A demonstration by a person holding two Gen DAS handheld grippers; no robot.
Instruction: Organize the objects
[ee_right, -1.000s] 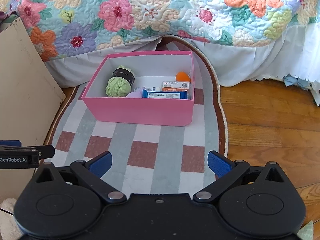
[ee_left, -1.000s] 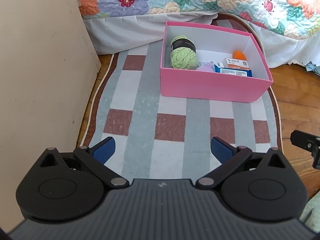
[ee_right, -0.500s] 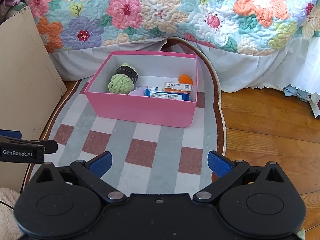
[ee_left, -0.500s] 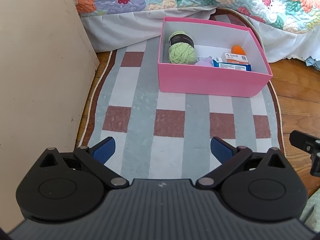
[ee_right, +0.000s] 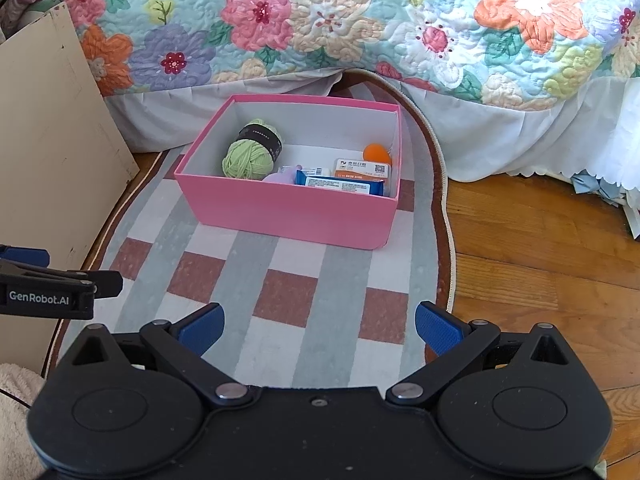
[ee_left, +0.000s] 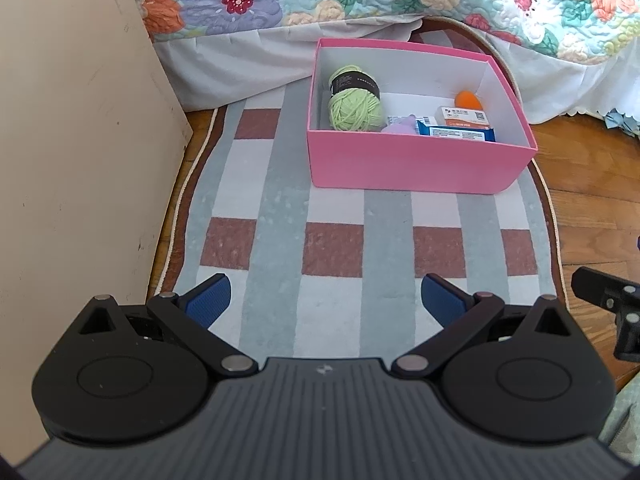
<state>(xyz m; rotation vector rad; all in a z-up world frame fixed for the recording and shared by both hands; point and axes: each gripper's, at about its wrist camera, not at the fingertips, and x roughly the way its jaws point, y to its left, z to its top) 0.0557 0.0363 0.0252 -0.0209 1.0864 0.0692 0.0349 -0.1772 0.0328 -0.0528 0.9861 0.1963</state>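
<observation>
Box [ee_left: 412, 168], pink and lidless, sits on the rug [ee_left: 332, 248] at 12 o'clock from both grippers. The left gripper [ee_left: 323, 300] and right gripper [ee_right: 318, 328] hover over the rug, jaws spread wide, holding nothing. The rug is checked grey, white and brown, on a wood floor [ee_right: 540, 248] beside a bed with a floral quilt [ee_right: 340, 20]. A beige panel [ee_left: 72, 140] stands at 9 o'clock. Inside the box: one green yarn ball [ee_left: 354, 104], one orange ball [ee_left: 468, 100], one orange-and-white packet [ee_left: 464, 116], one blue packet [ee_left: 456, 131], one lilac item [ee_left: 400, 126]. Only the right view shows the quilt broadly and crumpled blue paper [ee_right: 592, 184] at 2 o'clock.
</observation>
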